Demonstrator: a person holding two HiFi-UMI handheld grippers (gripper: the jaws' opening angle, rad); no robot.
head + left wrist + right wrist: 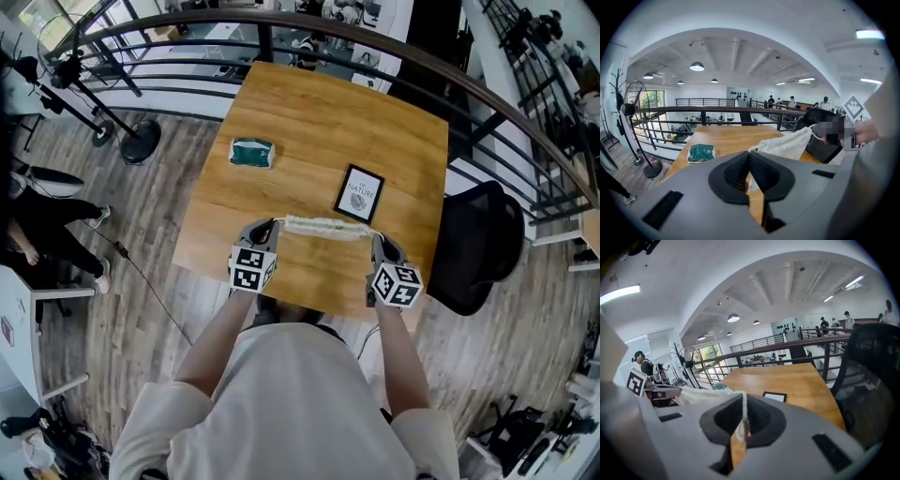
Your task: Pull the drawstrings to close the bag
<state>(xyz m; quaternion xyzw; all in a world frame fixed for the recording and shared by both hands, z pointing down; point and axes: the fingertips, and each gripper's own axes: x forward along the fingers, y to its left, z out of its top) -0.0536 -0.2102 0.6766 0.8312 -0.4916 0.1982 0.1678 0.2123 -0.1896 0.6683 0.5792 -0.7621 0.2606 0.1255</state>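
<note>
A white cloth drawstring bag (324, 227) hangs stretched in a narrow strip between my two grippers, just above the near part of the wooden table (309, 112). My left gripper (269, 228) holds its left end with the jaws shut. In the left gripper view the bag (783, 143) runs from the closed jaws of the left gripper (749, 174) off to the right. My right gripper (377, 239) holds the right end. In the right gripper view a white drawstring (744, 406) is pinched in the shut jaws of the right gripper (742, 426), and the bag (705, 394) trails left.
A green packet (251, 153) lies at the table's left. A small black-framed picture (360, 193) rests flat right of centre, just beyond the bag. A black office chair (483, 246) stands at the table's right side. A curved railing (394, 42) runs behind the table.
</note>
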